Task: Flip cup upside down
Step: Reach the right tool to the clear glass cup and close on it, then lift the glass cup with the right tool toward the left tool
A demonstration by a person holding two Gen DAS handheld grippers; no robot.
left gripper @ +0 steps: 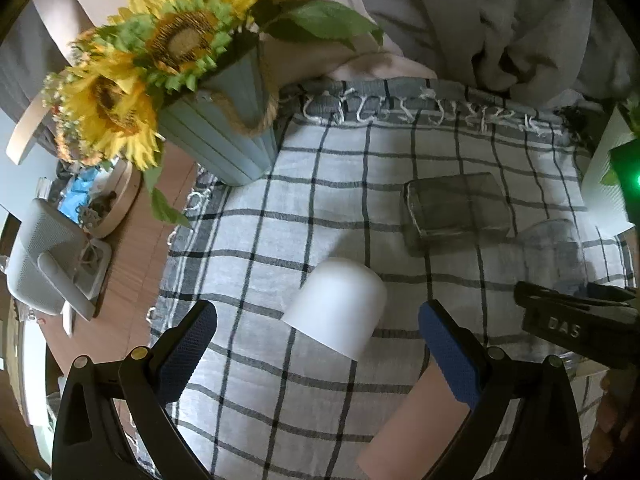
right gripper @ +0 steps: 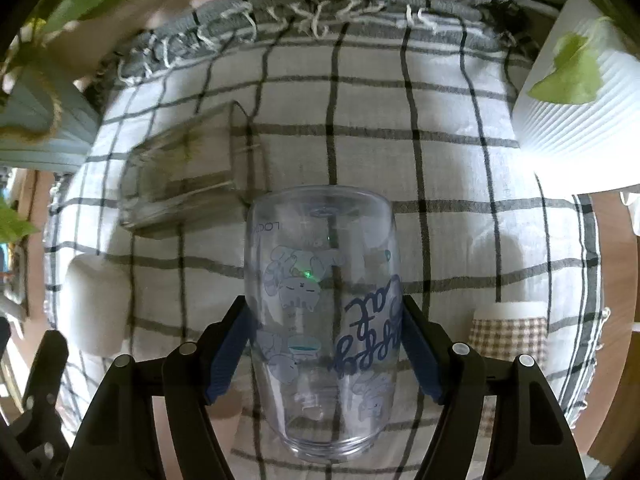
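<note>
My right gripper (right gripper: 326,350) is shut on a clear printed cup (right gripper: 322,320) with blue cat drawings and upside-down lettering; its base points away from me and its rim is towards me, above the checked cloth (right gripper: 440,184). In the left wrist view the same cup (left gripper: 554,252) shows faintly at the right, above the right gripper's black body (left gripper: 576,324). My left gripper (left gripper: 318,344) is open and empty, its blue pads either side of a white cup (left gripper: 336,312) standing upside down on the cloth (left gripper: 360,168). That white cup (right gripper: 96,304) also shows at the left of the right wrist view.
A clear rectangular box (left gripper: 456,208) lies on the cloth beyond the cups. A pot of sunflowers (left gripper: 216,136) stands at the back left. A white ribbed pot (right gripper: 576,128) stands at the back right, a checked-sleeve cup (right gripper: 508,332) at the right. A pink cup (left gripper: 412,428) lies near.
</note>
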